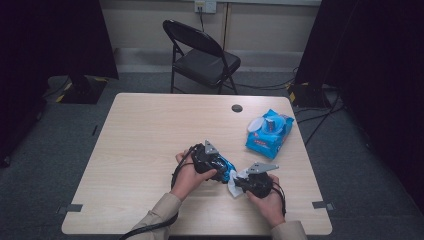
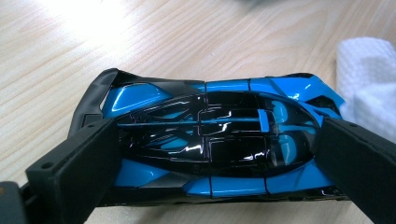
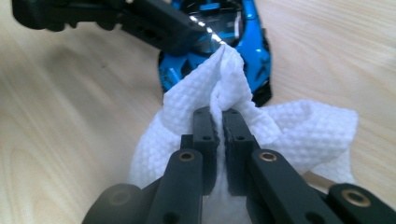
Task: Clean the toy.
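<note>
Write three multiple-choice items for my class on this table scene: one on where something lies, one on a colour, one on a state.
1. Where does the wipes pack lie on the table?
A. far right part
B. near left corner
C. on the chair

2. What colour is the toy car?
A. red and white
B. blue and black
C. yellow

3. What is the right gripper doing?
A. lying open
B. clamped on the car
C. pinching a white wipe

Answers:
1 A: the high view shows the pack by the right edge, beyond the hands.
2 B: the left gripper view shows glossy blue panels and black glass between the left gripper fingers.
3 C: the right gripper view shows its fingers closed on a fold of the wipe.
</note>
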The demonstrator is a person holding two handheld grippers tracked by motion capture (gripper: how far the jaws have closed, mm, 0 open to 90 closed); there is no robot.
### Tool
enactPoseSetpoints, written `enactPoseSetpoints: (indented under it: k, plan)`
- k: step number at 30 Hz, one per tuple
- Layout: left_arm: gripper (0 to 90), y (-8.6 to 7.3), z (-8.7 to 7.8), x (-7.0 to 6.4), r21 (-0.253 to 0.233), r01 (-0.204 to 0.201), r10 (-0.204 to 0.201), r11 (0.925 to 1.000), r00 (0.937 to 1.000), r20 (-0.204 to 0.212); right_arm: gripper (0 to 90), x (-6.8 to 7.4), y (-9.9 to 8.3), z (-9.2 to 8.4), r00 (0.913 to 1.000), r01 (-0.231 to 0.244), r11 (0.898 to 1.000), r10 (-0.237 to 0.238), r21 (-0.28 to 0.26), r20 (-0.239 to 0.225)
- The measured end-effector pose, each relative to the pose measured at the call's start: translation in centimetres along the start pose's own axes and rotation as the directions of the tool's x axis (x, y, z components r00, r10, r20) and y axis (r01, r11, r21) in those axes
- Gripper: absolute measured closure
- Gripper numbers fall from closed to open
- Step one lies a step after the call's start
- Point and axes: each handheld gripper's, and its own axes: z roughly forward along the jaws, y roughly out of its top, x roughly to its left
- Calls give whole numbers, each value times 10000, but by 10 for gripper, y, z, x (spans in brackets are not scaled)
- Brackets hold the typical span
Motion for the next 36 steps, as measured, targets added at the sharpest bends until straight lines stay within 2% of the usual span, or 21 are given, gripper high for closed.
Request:
enactPoseSetpoints:
  k: [2,10,19,23,29,36]
  plan:
    - [0,0,0,0,8,-1,1,10000,10000,3,861,3,1,1,9999,126,9999,-126,69,74]
    - [0,0,0,0,-2,-2,2,10000,10000,-6,862,7,3,2,9999,152,9997,-154,169,75]
    - [0,-1,0,0,-115,53,-53,9999,10000,-11,862,16,7,7,9993,352,9991,-349,226,-139]
    - [0,0,0,0,-10,8,-8,10000,10000,-22,863,17,7,9,9992,299,9993,-293,229,-263]
    - [0,-1,0,0,-51,54,-54,10000,10000,-27,863,25,11,14,9979,551,9981,-541,272,-365]
    - [0,-1,0,0,-98,68,-69,9999,10000,-24,860,25,10,15,9977,506,9986,-499,145,-463]
